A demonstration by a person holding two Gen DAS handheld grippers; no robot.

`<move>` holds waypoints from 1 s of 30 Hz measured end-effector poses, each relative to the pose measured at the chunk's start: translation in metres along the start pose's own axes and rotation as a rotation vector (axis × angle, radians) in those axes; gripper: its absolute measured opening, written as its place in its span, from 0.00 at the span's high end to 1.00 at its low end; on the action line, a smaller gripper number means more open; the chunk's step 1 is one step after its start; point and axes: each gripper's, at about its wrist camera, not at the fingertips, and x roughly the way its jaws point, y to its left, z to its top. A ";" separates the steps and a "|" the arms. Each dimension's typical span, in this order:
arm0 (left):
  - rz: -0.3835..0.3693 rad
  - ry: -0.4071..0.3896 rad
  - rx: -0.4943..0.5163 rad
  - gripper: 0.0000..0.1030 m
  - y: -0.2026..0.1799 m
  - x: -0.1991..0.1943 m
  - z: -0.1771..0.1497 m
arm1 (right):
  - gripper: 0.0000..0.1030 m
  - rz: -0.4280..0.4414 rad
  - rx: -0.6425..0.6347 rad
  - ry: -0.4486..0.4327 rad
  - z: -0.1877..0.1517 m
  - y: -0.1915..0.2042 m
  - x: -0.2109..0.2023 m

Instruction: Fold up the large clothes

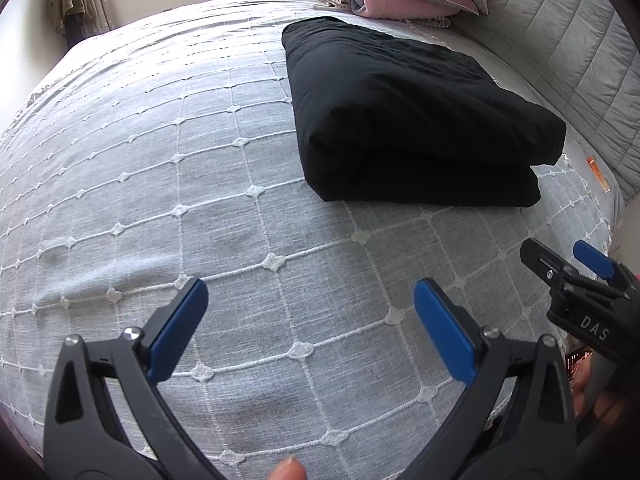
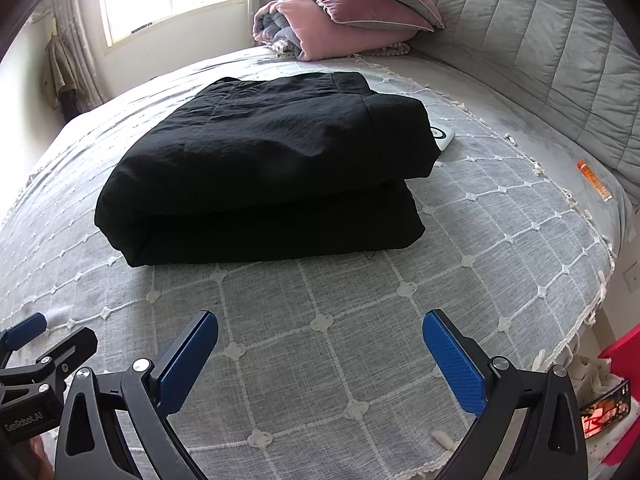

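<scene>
On the grey checked bedspread (image 2: pixel 360 360) the black garment (image 2: pixel 272 184) is lying as a compact folded bundle, its layers stacked one on the other, near the middle of the bed and well apart from both tools. It seems that the folding is already done or nearly so, because no loose sleeve or hem is hanging out (the far side is hidden, so I cannot be sure). A small white object (image 2: pixel 444 138) is peeking from under its far corner. The left gripper (image 1: pixel 312 328) is hovering low over the bare cover with its blue pads spread wide, grasping nothing. The right gripper (image 2: pixel 320 360) is doing the same beside it, released and empty, both pointing toward the bundle. Behind, pink pillows (image 2: pixel 352 4) are resting against the headboard (image 2: pixel 560 60).
</scene>
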 end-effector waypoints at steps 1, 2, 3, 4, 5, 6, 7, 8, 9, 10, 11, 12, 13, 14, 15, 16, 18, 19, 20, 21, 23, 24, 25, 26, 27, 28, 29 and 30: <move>-0.001 0.000 0.000 0.01 0.000 0.000 0.000 | 0.00 0.000 0.001 0.000 0.000 0.000 0.000; -0.001 0.001 0.000 0.01 0.000 0.000 0.000 | 0.00 0.000 0.001 0.000 0.000 0.000 0.000; -0.001 0.001 0.001 0.01 0.000 0.000 0.000 | 0.00 0.000 0.001 0.000 0.000 0.000 0.000; 0.000 0.002 0.002 0.01 0.000 0.000 0.000 | 0.00 -0.001 0.001 0.001 -0.001 -0.001 0.000; 0.000 0.003 0.004 0.01 0.000 0.000 -0.001 | 0.00 -0.001 0.001 0.002 -0.001 -0.001 0.001; 0.000 0.004 0.004 0.01 0.000 0.000 0.000 | 0.00 -0.001 0.001 0.003 -0.001 -0.001 0.001; -0.001 0.004 0.004 0.01 0.000 0.000 0.000 | 0.00 -0.001 0.000 0.003 -0.001 -0.002 0.001; -0.001 0.004 0.005 0.01 0.000 0.001 -0.001 | 0.00 -0.001 0.000 0.003 -0.001 -0.002 0.001; 0.000 0.004 0.005 0.01 -0.001 0.000 -0.001 | 0.00 0.000 0.000 0.003 0.000 -0.002 0.001; -0.001 0.004 0.005 0.01 -0.001 0.000 -0.001 | 0.00 0.000 0.000 0.003 0.000 -0.002 0.001; -0.001 0.005 0.004 0.01 -0.001 0.001 -0.001 | 0.00 0.000 0.000 0.004 -0.001 -0.002 0.002; -0.002 0.005 0.004 0.01 -0.001 0.001 -0.001 | 0.00 -0.001 0.000 0.005 -0.001 -0.002 0.001; -0.002 0.006 0.004 0.01 -0.001 0.001 -0.001 | 0.00 -0.001 0.000 0.005 -0.001 -0.002 0.001; -0.001 0.006 0.004 0.01 -0.001 0.000 -0.001 | 0.00 0.000 -0.001 0.006 -0.001 -0.002 0.002; -0.001 0.005 0.005 0.01 -0.002 0.000 -0.001 | 0.00 0.000 -0.001 0.006 -0.001 -0.003 0.002; -0.001 0.005 0.006 0.01 -0.001 0.000 -0.001 | 0.00 0.001 -0.001 0.006 -0.001 -0.003 0.002; 0.000 0.004 0.005 0.01 -0.001 0.000 -0.001 | 0.00 -0.001 -0.001 0.006 -0.001 -0.002 0.002; 0.000 0.004 0.006 0.01 -0.001 0.000 -0.001 | 0.00 -0.001 -0.001 0.007 -0.001 -0.003 0.002; 0.002 0.002 0.006 0.01 -0.001 0.000 -0.001 | 0.00 -0.001 -0.001 0.008 -0.001 -0.003 0.002; 0.006 0.001 0.006 0.01 -0.001 -0.001 -0.001 | 0.00 0.000 -0.001 0.008 -0.001 -0.002 0.002; 0.033 -0.005 0.013 0.01 -0.002 -0.001 -0.001 | 0.00 0.000 -0.001 0.009 -0.001 -0.003 0.002; 0.044 -0.009 0.017 0.01 -0.002 -0.001 -0.001 | 0.00 -0.001 -0.001 0.009 -0.001 -0.002 0.002; 0.053 -0.012 0.019 0.01 -0.002 -0.001 -0.001 | 0.00 -0.001 -0.002 0.009 -0.001 -0.003 0.002; 0.057 -0.013 0.019 0.01 -0.002 -0.001 -0.001 | 0.00 -0.001 -0.001 0.009 -0.002 -0.003 0.002; 0.057 -0.013 0.018 0.01 -0.001 -0.002 0.000 | 0.00 -0.001 -0.001 0.010 -0.002 -0.003 0.002; 0.058 -0.013 0.016 0.01 -0.001 -0.002 0.000 | 0.00 -0.001 0.000 0.010 -0.002 -0.003 0.002; 0.065 -0.012 0.016 0.01 -0.001 -0.001 0.000 | 0.00 -0.002 0.000 0.010 -0.001 -0.003 0.002; 0.073 -0.013 0.016 0.01 -0.001 -0.001 0.000 | 0.00 -0.002 0.000 0.010 -0.001 -0.002 0.003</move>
